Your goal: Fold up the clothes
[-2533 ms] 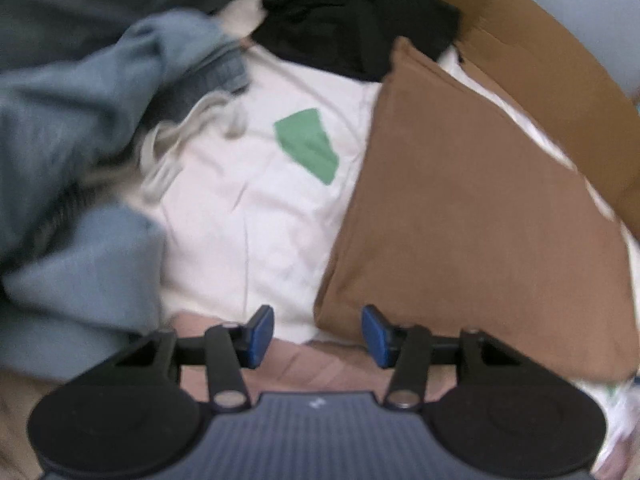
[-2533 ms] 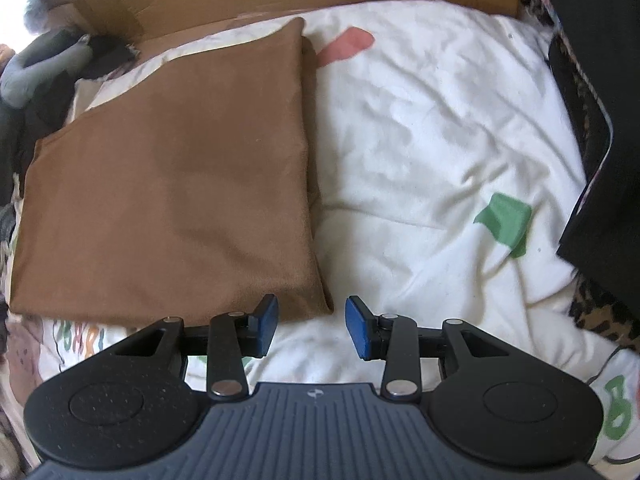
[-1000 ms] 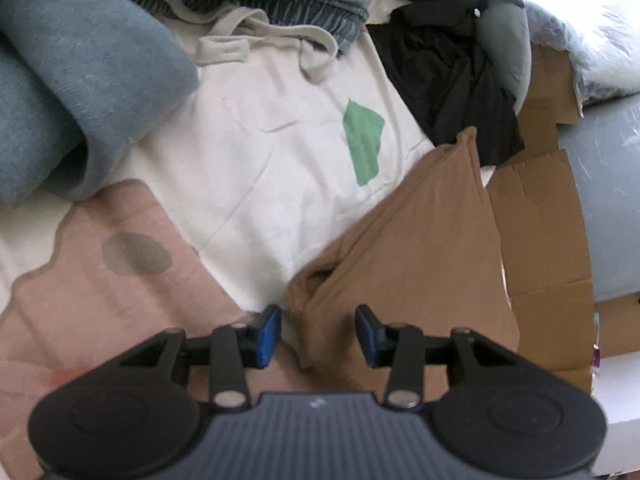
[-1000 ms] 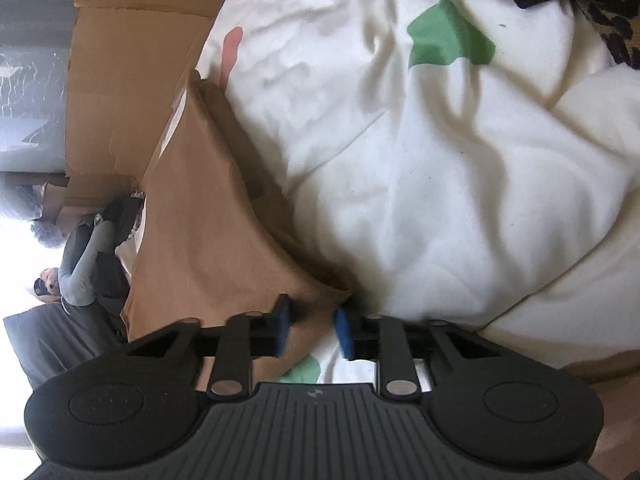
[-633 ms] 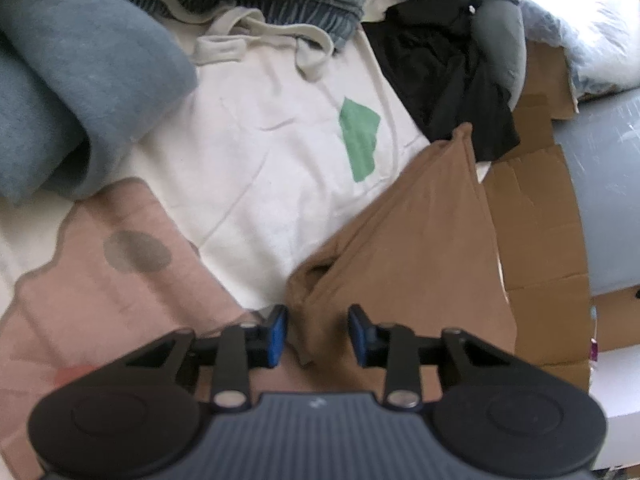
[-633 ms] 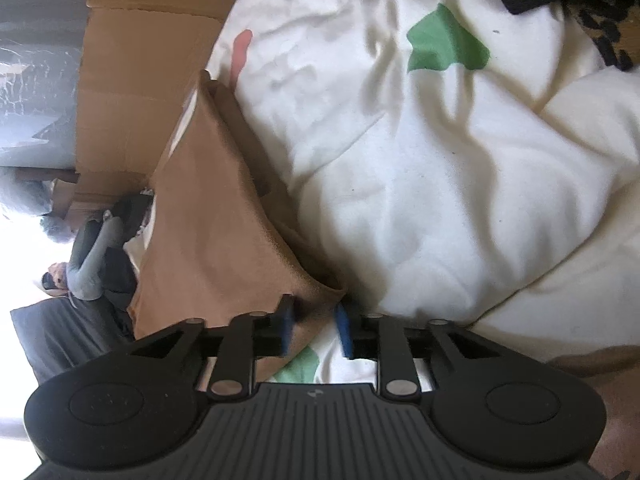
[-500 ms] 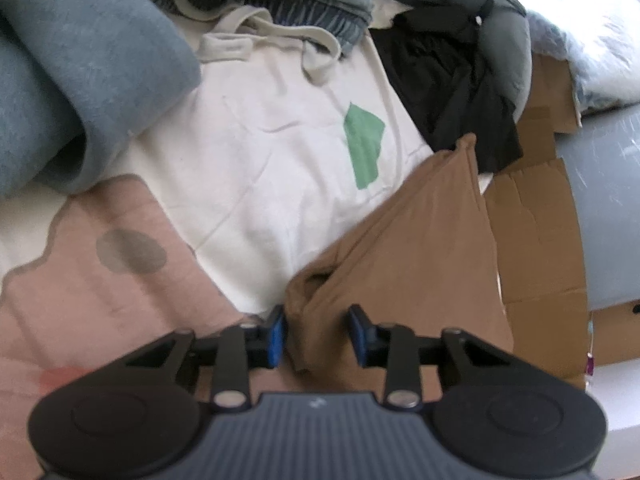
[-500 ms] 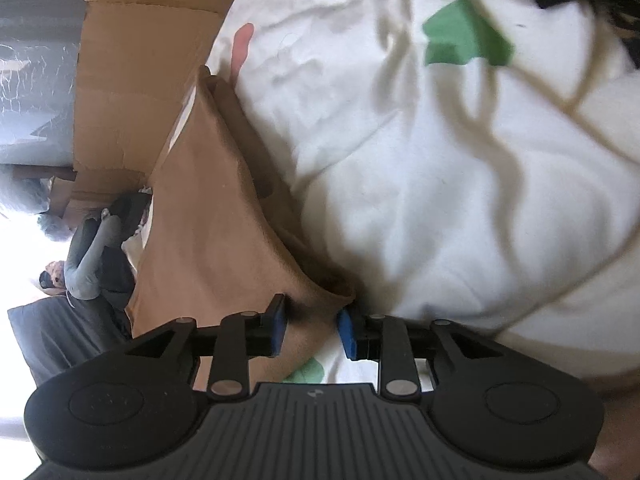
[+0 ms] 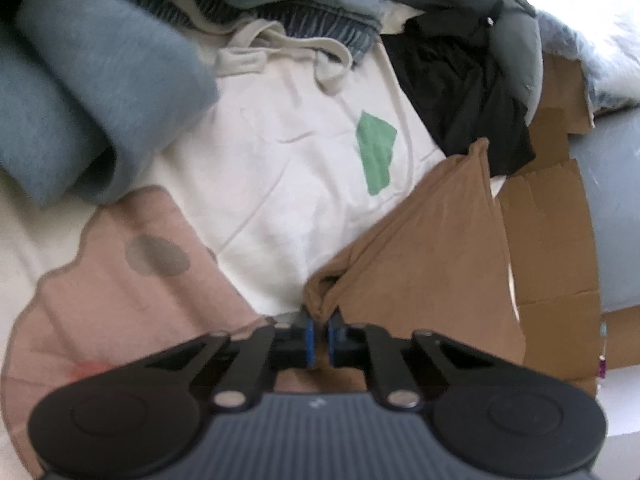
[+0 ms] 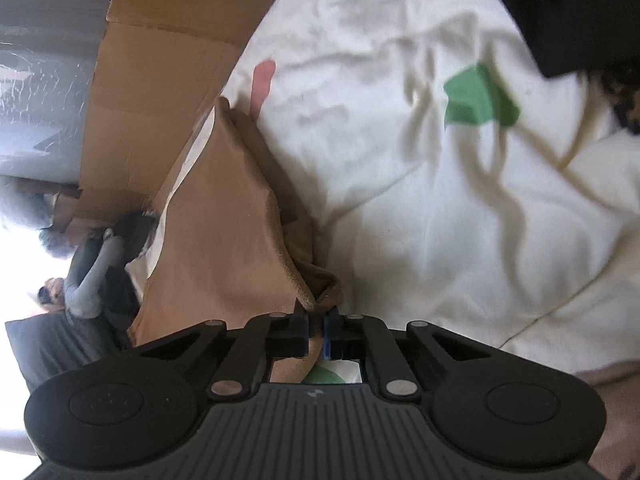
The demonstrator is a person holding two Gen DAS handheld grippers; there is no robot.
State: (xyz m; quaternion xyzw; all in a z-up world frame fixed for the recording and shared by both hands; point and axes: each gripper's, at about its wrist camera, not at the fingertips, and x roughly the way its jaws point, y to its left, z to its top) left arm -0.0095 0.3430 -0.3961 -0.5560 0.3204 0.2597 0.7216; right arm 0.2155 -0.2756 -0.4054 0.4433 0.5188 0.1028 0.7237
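A white printed bedsheet (image 9: pixel 288 184) carries the brown garment (image 9: pixel 432 248). Left gripper (image 9: pixel 319 334) and right gripper (image 10: pixel 315 334) each pinch a near corner; lifting both evenly should keep the fold straight.

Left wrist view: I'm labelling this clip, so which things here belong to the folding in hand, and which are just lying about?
In the job:
brown garment, pinched at a corner
left gripper, shut on it
right gripper, shut on another corner

Lying about:
blue fleece
black garment
cardboard
white bedspread with green patch
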